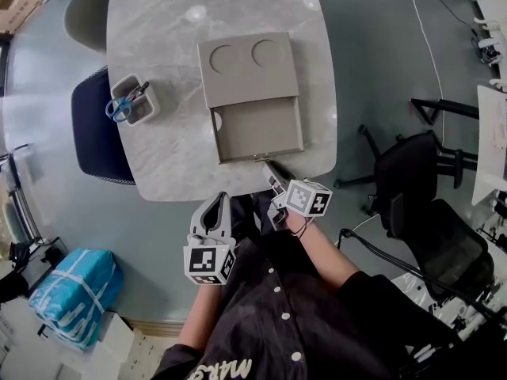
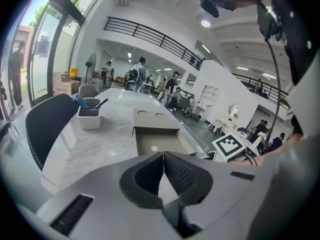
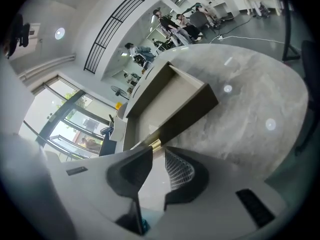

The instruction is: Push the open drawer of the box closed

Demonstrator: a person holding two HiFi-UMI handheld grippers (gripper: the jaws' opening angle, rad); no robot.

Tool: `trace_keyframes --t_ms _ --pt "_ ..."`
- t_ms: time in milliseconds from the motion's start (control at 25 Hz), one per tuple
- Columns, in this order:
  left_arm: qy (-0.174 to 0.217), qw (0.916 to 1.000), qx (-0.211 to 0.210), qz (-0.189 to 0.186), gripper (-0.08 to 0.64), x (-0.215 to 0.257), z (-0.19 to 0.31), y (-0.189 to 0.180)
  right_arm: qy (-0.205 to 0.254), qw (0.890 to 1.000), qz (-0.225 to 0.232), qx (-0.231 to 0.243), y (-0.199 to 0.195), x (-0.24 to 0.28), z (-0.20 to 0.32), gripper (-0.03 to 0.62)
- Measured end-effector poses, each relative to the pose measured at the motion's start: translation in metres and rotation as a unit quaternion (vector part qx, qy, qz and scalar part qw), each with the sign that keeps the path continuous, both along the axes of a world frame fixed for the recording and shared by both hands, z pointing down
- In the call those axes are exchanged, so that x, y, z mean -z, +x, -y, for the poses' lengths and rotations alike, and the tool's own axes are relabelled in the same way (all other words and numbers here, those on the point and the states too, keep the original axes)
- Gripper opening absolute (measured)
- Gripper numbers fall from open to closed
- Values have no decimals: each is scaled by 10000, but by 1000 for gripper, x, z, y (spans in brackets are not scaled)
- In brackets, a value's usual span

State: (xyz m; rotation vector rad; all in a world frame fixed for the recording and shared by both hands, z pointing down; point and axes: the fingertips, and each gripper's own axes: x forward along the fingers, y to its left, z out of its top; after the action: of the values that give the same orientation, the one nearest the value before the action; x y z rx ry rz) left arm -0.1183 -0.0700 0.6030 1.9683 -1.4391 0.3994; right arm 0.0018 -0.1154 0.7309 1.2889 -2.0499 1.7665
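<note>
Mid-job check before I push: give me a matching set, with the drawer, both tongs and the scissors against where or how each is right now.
1. drawer
2. left tongs
3. right tongs
4. scissors

A. in the white holder
B. jaws together, at the near edge of the table
C. pulled out of the box
D. jaws apart, by the knob

Pairs: 1-C, 2-B, 3-D, 4-A

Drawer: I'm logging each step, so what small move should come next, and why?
Probably push the right gripper forward against the drawer front: the drawer stands pulled out of the box toward the person, and the gripper's open jaws sit just short of its brass knob.
</note>
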Motion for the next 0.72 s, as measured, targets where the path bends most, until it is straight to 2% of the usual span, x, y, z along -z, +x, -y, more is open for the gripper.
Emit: trace_keyframes --t_ms 280,720 --pt "15 10000 45 6 17 3 -2 0 -237 9980 508 -284 -4 -1 7 58" --pt "99 9999 68 -6 17 7 4 1 -292 9974 613 -239 -5 4 7 48"
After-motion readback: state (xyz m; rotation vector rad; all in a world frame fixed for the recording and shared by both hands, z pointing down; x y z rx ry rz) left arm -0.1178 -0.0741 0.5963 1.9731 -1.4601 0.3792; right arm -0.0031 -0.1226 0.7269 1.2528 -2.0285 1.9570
